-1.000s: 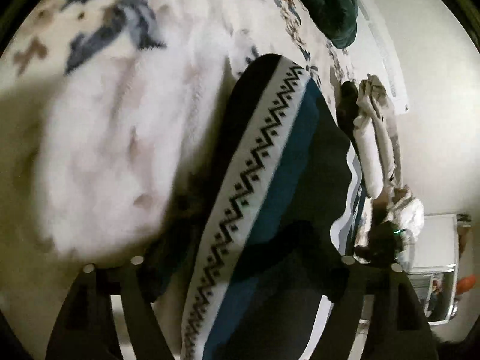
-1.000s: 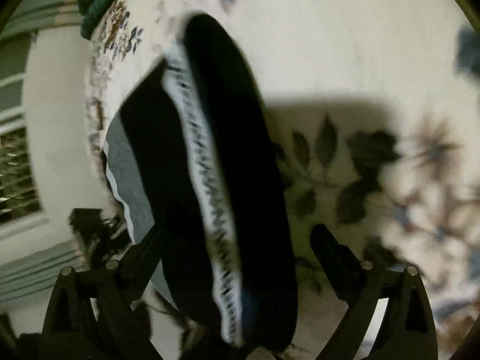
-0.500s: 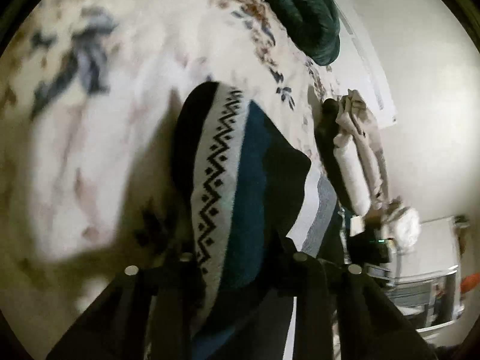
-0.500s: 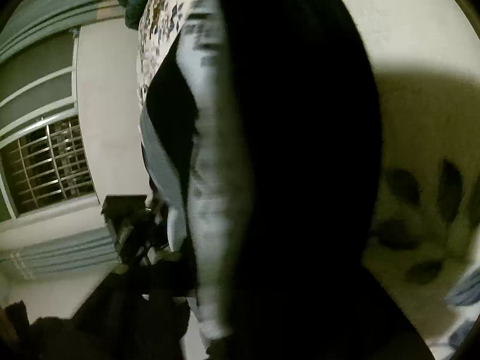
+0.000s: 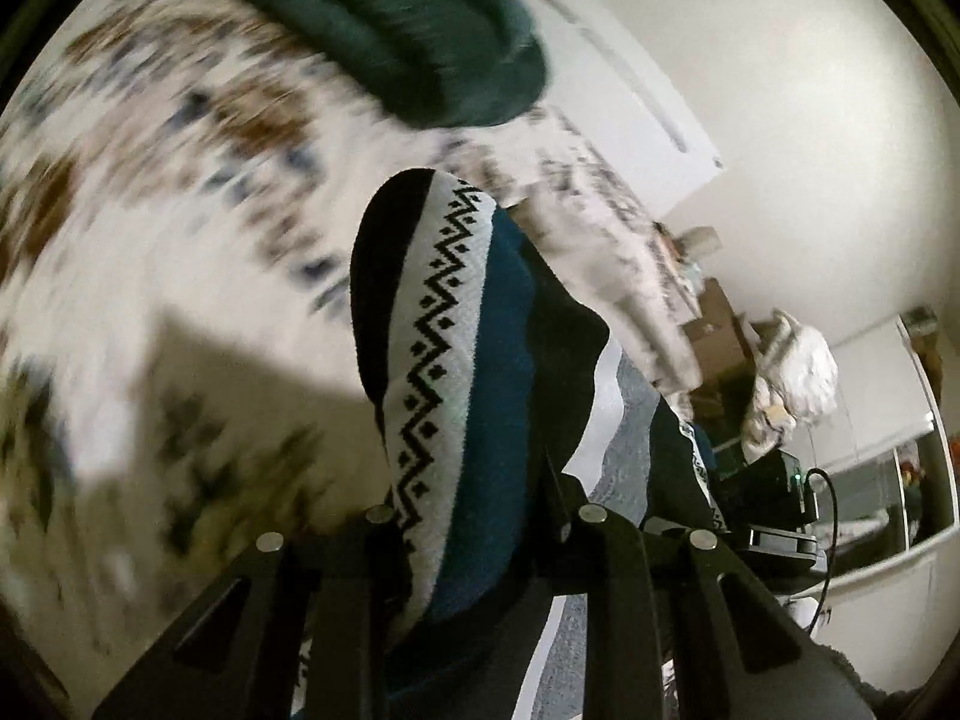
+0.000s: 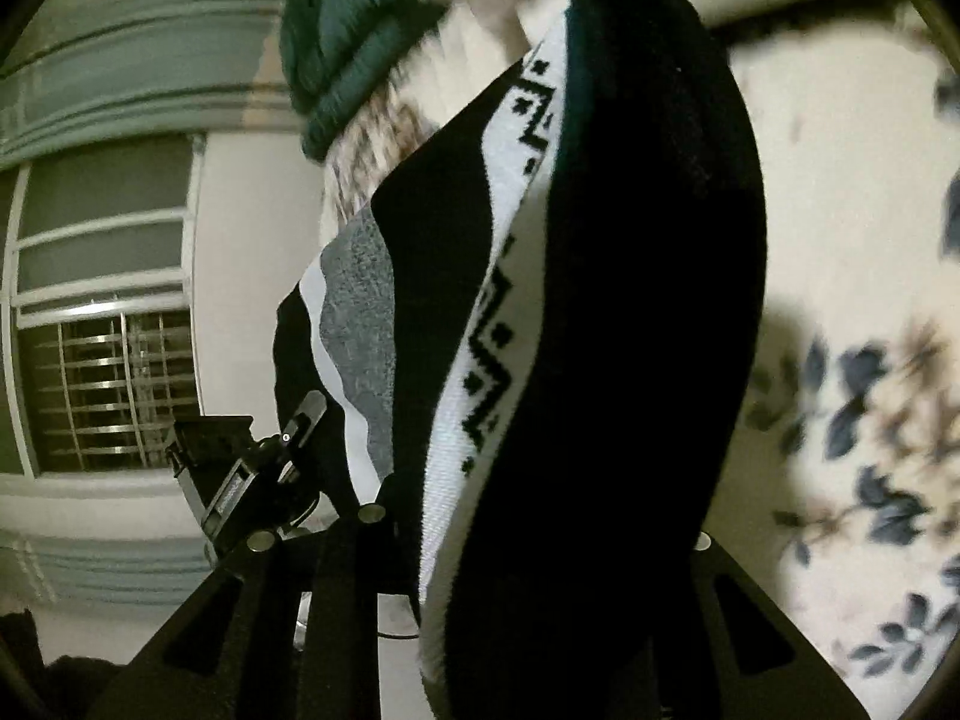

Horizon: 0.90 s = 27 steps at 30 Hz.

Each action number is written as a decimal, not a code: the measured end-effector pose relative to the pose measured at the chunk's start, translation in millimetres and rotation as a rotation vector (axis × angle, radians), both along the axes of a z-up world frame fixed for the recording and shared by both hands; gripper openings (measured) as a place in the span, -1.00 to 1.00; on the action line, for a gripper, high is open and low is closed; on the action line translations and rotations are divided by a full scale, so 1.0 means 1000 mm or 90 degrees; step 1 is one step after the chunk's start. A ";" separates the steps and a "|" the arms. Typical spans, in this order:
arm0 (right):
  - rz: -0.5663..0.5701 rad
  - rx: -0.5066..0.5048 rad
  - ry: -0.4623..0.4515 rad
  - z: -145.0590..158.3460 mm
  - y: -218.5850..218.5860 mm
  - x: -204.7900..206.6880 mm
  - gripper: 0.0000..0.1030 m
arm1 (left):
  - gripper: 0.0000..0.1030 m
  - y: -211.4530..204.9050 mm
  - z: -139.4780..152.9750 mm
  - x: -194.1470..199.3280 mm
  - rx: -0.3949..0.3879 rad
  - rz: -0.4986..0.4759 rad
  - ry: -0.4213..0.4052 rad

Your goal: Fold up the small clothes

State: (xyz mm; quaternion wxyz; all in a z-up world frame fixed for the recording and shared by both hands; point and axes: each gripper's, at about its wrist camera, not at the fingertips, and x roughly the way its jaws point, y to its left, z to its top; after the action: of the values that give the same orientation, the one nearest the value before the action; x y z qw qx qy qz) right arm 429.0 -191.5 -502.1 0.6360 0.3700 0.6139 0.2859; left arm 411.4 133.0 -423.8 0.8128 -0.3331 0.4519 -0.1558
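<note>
Here both grippers point(image 5: 480, 516) point(image 6: 528, 534) pinch the raised sock point(image 5: 456, 372).

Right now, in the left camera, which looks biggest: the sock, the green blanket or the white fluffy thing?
1. Sock, though it is closest to the camera.
2. Green blanket.
3. White fluffy thing, far off, so it may only look small.
</note>
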 end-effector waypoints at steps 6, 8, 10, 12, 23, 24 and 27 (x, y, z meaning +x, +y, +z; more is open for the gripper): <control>-0.081 -0.032 -0.056 0.082 -0.075 0.070 -0.49 | -0.58 -0.064 0.061 0.100 0.011 -0.060 -0.039; -0.107 -0.043 -0.067 0.099 -0.098 0.100 -0.49 | -0.58 -0.084 0.071 0.137 0.014 -0.076 -0.046; -0.126 -0.050 -0.068 0.108 -0.121 0.129 -0.49 | -0.58 -0.104 0.075 0.175 0.019 -0.088 -0.046; -0.142 -0.063 -0.067 0.111 -0.145 0.161 -0.49 | -0.58 -0.119 0.072 0.207 0.025 -0.097 -0.042; -0.149 -0.143 -0.003 0.042 -0.196 0.282 -0.49 | -0.46 -0.176 0.001 0.305 0.157 -0.146 0.029; -0.142 -0.152 0.001 0.038 -0.190 0.288 -0.49 | -0.44 -0.178 -0.002 0.307 0.175 -0.147 0.032; -0.124 -0.182 0.005 0.034 -0.190 0.297 -0.36 | -0.25 -0.180 -0.001 0.305 0.213 -0.137 0.025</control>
State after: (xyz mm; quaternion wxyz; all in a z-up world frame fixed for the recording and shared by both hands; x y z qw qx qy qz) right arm 726.1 -381.3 -468.3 0.7044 0.3351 0.6119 0.1311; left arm 716.7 -47.4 -424.6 0.8266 -0.1461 0.5201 -0.1577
